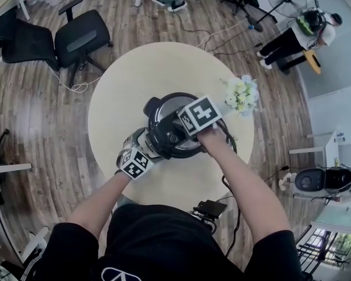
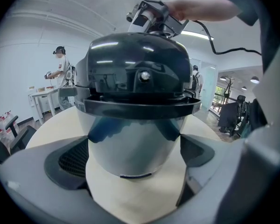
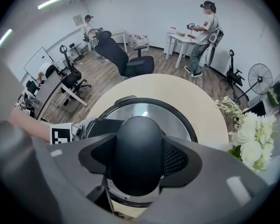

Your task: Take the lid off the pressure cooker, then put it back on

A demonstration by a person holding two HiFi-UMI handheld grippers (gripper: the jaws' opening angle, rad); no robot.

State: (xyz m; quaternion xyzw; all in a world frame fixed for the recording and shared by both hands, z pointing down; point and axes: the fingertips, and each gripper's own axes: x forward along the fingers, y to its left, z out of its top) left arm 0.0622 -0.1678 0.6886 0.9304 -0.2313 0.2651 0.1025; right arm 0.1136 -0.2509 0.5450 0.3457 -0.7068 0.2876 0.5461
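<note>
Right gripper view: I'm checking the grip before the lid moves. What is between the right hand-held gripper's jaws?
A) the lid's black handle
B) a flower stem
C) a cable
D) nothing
A: the right hand-held gripper clamps the lid's black handle from both sides.

Wears a black short-sleeved top (image 1: 164,239) with a small white emblem (image 1: 113,274) at the chest and sleeves (image 1: 276,252) ending above the elbows. Shows on the left gripper (image 2: 135,167) a pale grey moulded shell, broad and rounded, with dark pads (image 2: 71,160) set into it, finely meshed on the face. Repeats that build on the right gripper (image 3: 137,160): grey shell, black grid-textured pads, small pale rectangular patches (image 3: 236,189) on the shell. Bears a white marker cube (image 1: 134,163) on the left, printed with black square patterns, and a second marker cube (image 1: 200,115) on the right. Trails a thin black cable (image 2: 210,37) from the right gripper's housing.
</note>
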